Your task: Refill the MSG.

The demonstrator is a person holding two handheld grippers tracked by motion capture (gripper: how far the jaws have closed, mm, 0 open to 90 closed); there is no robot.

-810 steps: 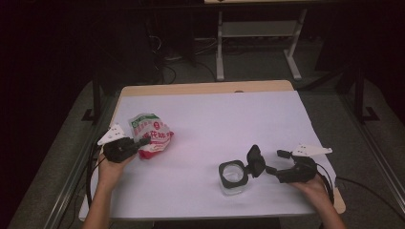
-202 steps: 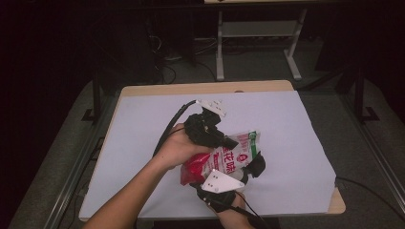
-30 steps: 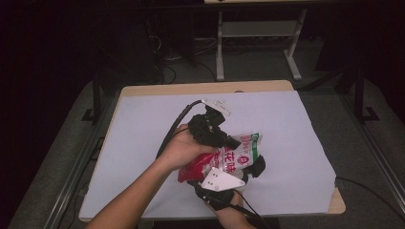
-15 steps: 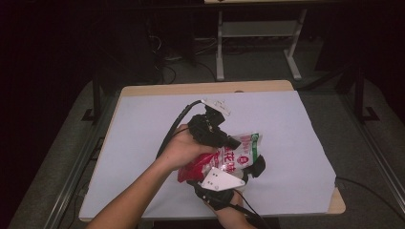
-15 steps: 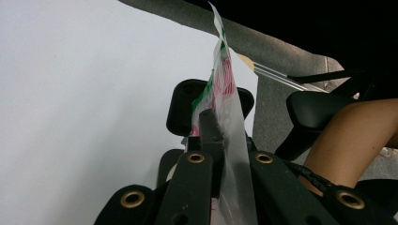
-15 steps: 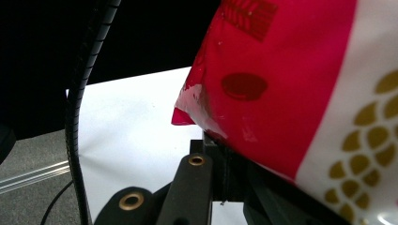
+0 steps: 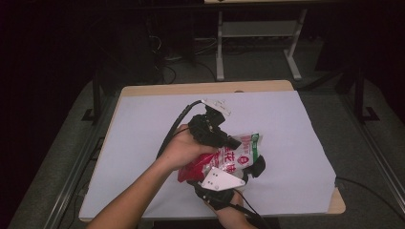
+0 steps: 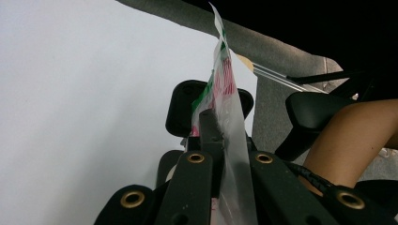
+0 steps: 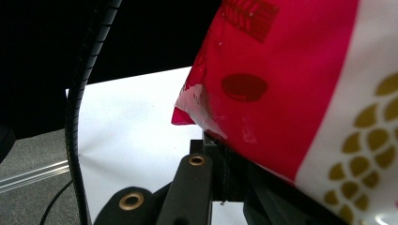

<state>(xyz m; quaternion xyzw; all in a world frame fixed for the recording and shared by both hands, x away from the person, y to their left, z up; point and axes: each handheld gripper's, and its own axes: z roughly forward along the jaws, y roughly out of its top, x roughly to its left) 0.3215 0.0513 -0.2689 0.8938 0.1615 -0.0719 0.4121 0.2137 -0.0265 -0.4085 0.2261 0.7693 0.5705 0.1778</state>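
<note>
A red, white and green snack bag (image 7: pixel 241 151) is held up just above the front middle of the table. My left gripper (image 7: pixel 233 142) reaches in from the left and is shut on the bag's clear top edge (image 8: pixel 220 79); its jaws (image 8: pixel 218 136) pinch the film. From the table's front edge, my right gripper (image 7: pixel 217 175) comes up under the bag, its grey plate on top. In the right gripper view the jaws (image 9: pixel 220 140) are shut on the red lower edge of the bag (image 9: pixel 291 84).
A black rounded object (image 7: pixel 258 165) lies just behind the bag, also in the left gripper view (image 8: pixel 180 105). The white table cover (image 7: pixel 143 124) spreads to the left and back. A black cable (image 9: pixel 75 117) hangs at the left. A desk frame (image 7: pixel 219 43) stands beyond.
Since the oldest frame the bag went from the table's left to the front middle, with both grippers closed on it. Over the last second nothing has moved.
</note>
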